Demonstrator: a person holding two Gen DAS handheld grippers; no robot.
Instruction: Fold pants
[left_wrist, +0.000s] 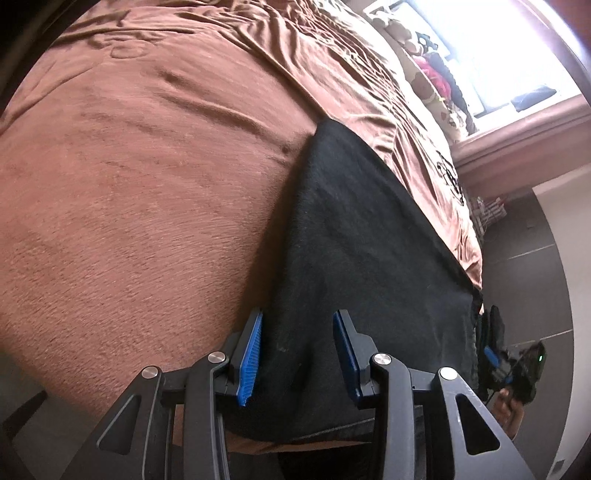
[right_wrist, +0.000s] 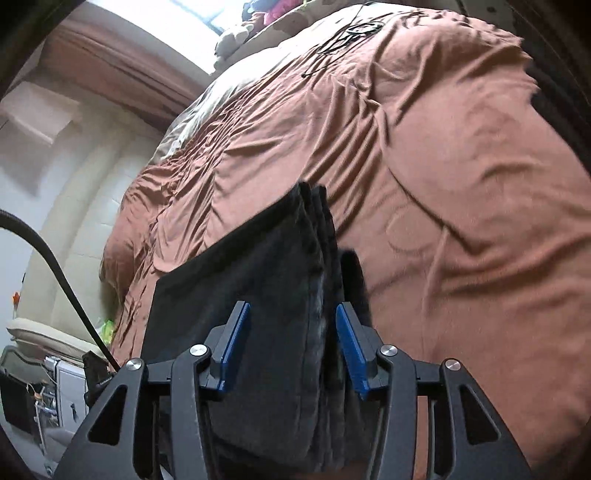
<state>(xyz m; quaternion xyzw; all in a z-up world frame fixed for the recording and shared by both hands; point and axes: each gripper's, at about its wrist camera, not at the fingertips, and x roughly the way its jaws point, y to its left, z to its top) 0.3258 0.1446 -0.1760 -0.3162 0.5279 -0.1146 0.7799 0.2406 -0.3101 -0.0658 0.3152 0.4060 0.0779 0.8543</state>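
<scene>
My left gripper (left_wrist: 297, 354) stands open, its blue pads clear of the black pants (left_wrist: 354, 266), which lie flat on the brown bedspread (left_wrist: 147, 184) just ahead and beneath. My right gripper (right_wrist: 291, 354) is open too, with the pants' stacked folded edges (right_wrist: 314, 251) running between its fingers.

A bed (left_wrist: 129, 166) under a rumpled brown cover carries the black pants (left_wrist: 351, 240), folded flat at its near edge. Pillows (left_wrist: 424, 85) and a black cord (right_wrist: 354, 31) lie at its far end.
</scene>
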